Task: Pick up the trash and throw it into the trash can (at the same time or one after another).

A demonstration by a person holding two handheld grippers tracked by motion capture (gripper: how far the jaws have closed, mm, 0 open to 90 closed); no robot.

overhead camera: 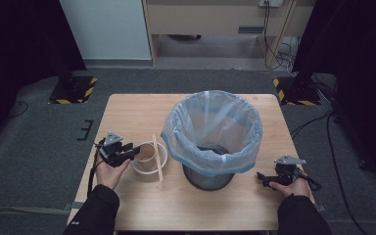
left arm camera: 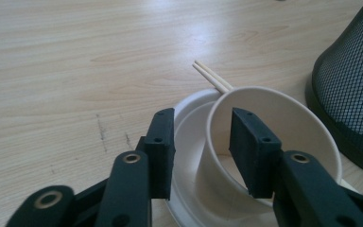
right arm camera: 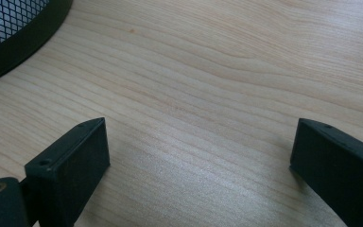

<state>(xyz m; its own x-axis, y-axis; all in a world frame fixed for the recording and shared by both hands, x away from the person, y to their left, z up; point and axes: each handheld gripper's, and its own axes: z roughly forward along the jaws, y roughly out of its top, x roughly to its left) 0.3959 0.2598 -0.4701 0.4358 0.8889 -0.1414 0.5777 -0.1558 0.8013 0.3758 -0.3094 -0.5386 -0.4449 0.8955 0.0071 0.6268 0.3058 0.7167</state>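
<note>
- One wooden table (overhead camera: 127,117) carries everything.
- Near its middle stands a black mesh bin (overhead camera: 210,142), lined with a pale blue bag (overhead camera: 215,122).
- Left of the bin lies a white plate (overhead camera: 149,169); a paper cup (left arm camera: 274,132) is on its side on it, mouth toward the left gripper, and two chopsticks (overhead camera: 156,156) rest across the plate.
- Left gripper (left arm camera: 203,142): jaws half closed, one inside the cup and one outside its wall; whether the pads already press, I cannot tell.
- Right gripper (right arm camera: 198,156): wide open, holding nothing, low over bare wood right of the bin.
</note>
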